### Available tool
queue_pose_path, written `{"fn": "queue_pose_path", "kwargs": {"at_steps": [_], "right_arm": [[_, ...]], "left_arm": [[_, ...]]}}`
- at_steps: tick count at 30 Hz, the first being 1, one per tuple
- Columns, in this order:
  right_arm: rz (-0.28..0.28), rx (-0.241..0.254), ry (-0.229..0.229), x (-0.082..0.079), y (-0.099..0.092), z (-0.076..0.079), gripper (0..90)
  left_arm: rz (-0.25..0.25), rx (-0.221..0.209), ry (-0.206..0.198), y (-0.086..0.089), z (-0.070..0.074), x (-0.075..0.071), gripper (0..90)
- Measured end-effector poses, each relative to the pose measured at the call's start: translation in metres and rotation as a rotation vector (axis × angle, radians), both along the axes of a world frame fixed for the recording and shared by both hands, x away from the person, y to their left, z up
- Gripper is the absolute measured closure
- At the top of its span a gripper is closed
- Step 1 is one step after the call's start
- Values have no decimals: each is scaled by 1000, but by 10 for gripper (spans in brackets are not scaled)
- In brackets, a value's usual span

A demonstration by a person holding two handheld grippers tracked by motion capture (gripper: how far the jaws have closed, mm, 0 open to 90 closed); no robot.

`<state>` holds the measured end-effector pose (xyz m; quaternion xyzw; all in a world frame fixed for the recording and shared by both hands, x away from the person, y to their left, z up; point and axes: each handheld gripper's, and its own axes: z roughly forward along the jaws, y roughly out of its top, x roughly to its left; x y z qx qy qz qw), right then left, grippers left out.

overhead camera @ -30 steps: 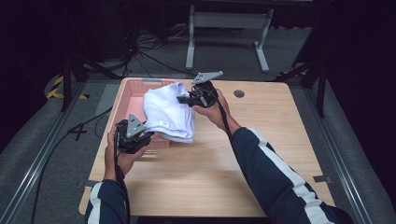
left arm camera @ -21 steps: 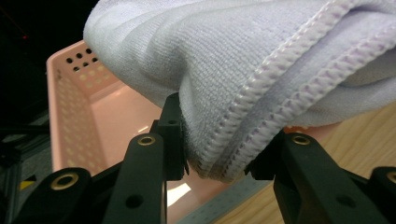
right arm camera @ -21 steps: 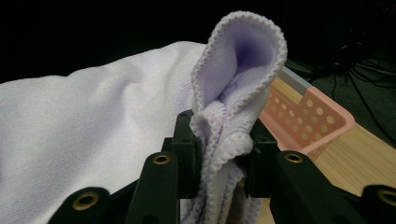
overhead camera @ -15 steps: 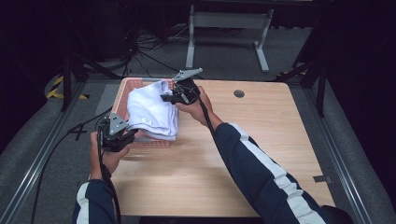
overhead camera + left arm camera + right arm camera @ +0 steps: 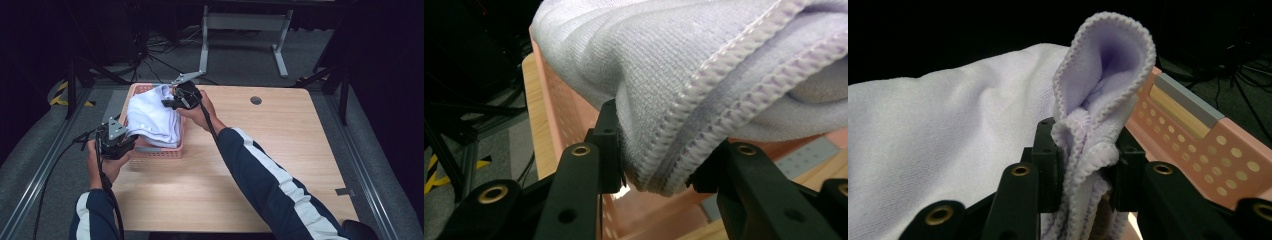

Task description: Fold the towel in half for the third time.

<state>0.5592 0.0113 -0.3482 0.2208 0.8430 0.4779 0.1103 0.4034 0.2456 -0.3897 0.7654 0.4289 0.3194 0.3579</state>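
A white folded cloth (image 5: 150, 117) hangs over a pink perforated basket (image 5: 160, 151) at the table's back left. My left gripper (image 5: 125, 142) is at the basket's near left corner, shut on the cloth's stitched hem (image 5: 684, 145). My right gripper (image 5: 167, 102) is at the basket's far right side, shut on a bunched fold of the same cloth (image 5: 1088, 145). The cloth (image 5: 948, 150) stretches between both grippers above the basket rim (image 5: 1198, 140). Most of the basket's inside is hidden by the cloth.
The wooden table (image 5: 250, 165) has a round cable hole (image 5: 256, 100) at the back. A grey label strip (image 5: 150, 149) sits on the basket's front wall. Dark floor with cables and a metal stand (image 5: 240, 30) lies beyond the table.
Both grippers have carried the cloth leftward, from over the basket's right side to over its middle and left. The left hand has moved out past the table's left edge.
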Motion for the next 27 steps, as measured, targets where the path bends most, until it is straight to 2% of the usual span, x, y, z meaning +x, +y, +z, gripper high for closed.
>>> {"fn": "queue_pose_path", "kwargs": {"at_steps": [3,6,7,13,16,19,21,23,24,25,27], "right_arm": [[-7,-3,6,3,3,-5,703],[-22,-18,26,8,6,-15,701],[-27,-20,34,9,5,-17,700],[-42,-18,64,15,2,-29,694],[-38,-19,71,17,2,-33,681],[-46,-44,65,17,3,-37,672],[-57,-54,71,18,3,-40,651],[-49,-60,80,18,3,-41,646],[-42,-99,65,17,5,-43,629],[-42,-115,61,16,5,-43,619],[-46,-114,62,15,4,-44,598]], "left_arm": [[8,13,17,0,-3,4,648],[1,54,25,-3,-8,8,643],[3,45,27,-3,-10,9,643],[-8,59,60,-5,-18,15,628],[-3,95,72,-6,-22,18,619],[24,85,87,-5,-27,19,559],[37,63,122,-2,-29,18,492],[49,62,111,-1,-28,17,467],[58,67,104,-2,-26,15,447],[55,70,91,-2,-25,13,427],[52,63,89,-2,-24,11,405]]}}
